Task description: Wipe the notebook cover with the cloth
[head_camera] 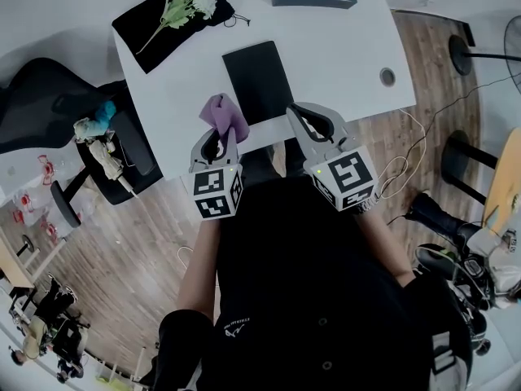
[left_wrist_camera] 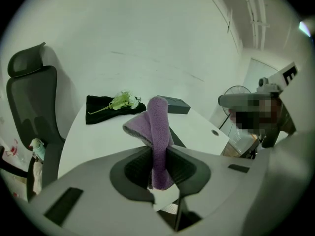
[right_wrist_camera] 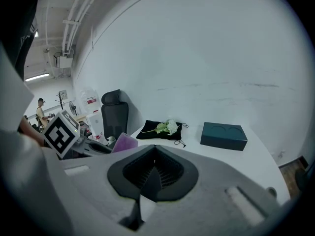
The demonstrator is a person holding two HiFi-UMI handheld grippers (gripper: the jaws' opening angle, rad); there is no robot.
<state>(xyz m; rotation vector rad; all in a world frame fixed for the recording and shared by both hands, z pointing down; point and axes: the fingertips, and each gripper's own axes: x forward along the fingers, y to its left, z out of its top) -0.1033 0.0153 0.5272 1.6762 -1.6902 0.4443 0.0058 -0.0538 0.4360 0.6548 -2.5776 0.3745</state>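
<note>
The left gripper (head_camera: 218,139) jaws clench the cloth (head_camera: 225,114), the right gripper (head_camera: 307,117) jaws are pressed together empty; the notebook (head_camera: 259,80) at 12 o'clock is not yet wiped

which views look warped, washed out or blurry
head view: fisheye curves the table edges, even light, sharp; left gripper view: black round corners, pale washed wall, cloth crisp, an added mosaic patch at right; right gripper view: dimmer, bluish, same bulging warp, box sharp
</note>
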